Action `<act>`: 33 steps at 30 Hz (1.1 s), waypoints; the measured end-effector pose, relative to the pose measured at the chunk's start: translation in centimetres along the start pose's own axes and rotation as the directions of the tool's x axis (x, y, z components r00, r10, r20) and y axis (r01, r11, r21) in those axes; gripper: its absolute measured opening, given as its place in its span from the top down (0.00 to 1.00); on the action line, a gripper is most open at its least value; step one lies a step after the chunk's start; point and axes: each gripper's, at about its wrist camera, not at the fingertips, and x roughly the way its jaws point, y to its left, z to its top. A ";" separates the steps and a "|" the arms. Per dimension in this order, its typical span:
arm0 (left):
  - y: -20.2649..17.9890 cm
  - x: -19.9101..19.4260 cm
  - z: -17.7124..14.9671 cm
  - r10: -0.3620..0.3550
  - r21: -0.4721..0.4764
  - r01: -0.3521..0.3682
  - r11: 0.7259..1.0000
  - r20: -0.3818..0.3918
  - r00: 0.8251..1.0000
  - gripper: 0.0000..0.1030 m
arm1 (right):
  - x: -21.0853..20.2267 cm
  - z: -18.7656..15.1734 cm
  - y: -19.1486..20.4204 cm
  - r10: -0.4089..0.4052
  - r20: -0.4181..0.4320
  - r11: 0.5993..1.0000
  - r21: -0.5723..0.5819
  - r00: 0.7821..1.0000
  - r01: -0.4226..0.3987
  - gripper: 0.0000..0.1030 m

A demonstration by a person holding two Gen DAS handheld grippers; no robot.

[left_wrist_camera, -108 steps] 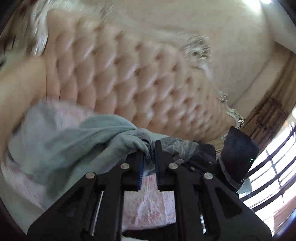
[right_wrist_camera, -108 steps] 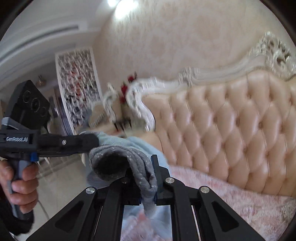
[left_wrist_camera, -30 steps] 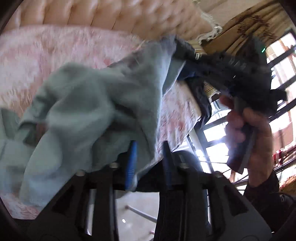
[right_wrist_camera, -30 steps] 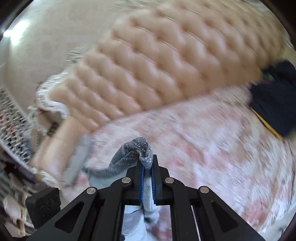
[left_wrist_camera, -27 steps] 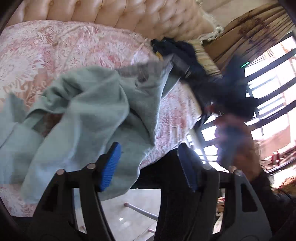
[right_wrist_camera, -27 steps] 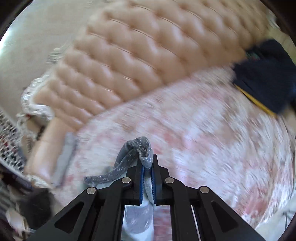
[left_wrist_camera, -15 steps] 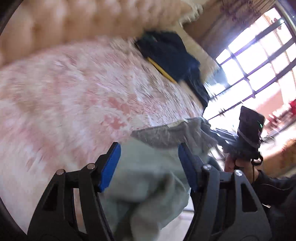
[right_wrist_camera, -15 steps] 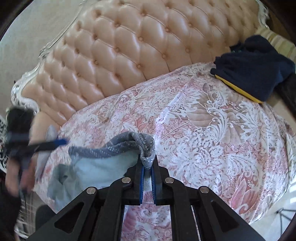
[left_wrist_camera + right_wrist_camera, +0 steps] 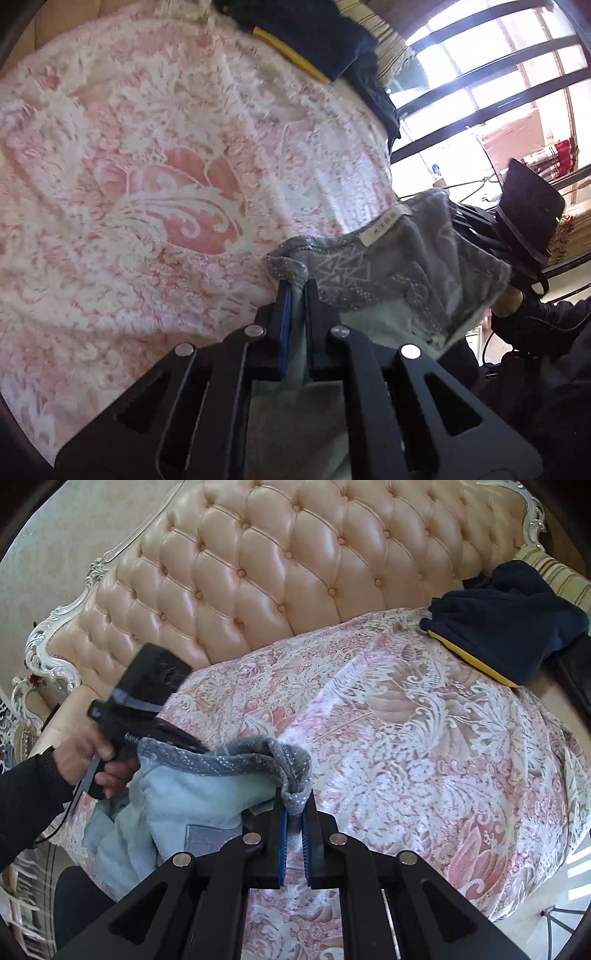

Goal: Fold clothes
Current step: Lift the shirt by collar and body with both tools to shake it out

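A light blue fleece garment (image 9: 184, 797) with a grey patterned border (image 9: 388, 273) hangs between my two grippers over the front of the sofa. In the left wrist view my left gripper (image 9: 297, 291) has its jaws closing on one end of that border, and the pads pinch the cloth. My right gripper (image 9: 293, 808) is shut on the other end of the border (image 9: 258, 753). The border sags between the two grips and the blue body droops below. A hand (image 9: 85, 753) holds the left gripper's handle at the left of the right wrist view.
The sofa seat wears a pink and white patterned cover (image 9: 406, 738) under a tufted beige backrest (image 9: 277, 572). A navy garment with a yellow stripe (image 9: 509, 627) lies at the seat's far right end. A barred window (image 9: 480, 74) stands beyond that end.
My left gripper opened, dropped the bunched blue cloth, swung across to the grey border and closed on it. My right gripper sank toward the seat, still gripping its corner.
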 end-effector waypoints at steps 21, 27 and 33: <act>-33.1 -40.1 -14.0 0.505 -0.155 -0.741 0.654 0.818 0.275 0.92 | -20.8 15.8 25.1 0.167 0.508 0.890 -0.447 0.845 0.093 0.94; -38.3 -40.5 -15.9 0.539 -0.240 -0.831 0.502 0.838 0.083 0.92 | -28.0 14.8 30.7 0.169 0.637 0.844 -0.488 0.752 0.224 0.94; -38.7 -38.3 -18.0 0.558 -0.214 -0.839 0.500 0.821 0.123 0.92 | -29.1 12.3 30.8 0.148 0.638 0.853 -0.469 0.756 0.229 0.94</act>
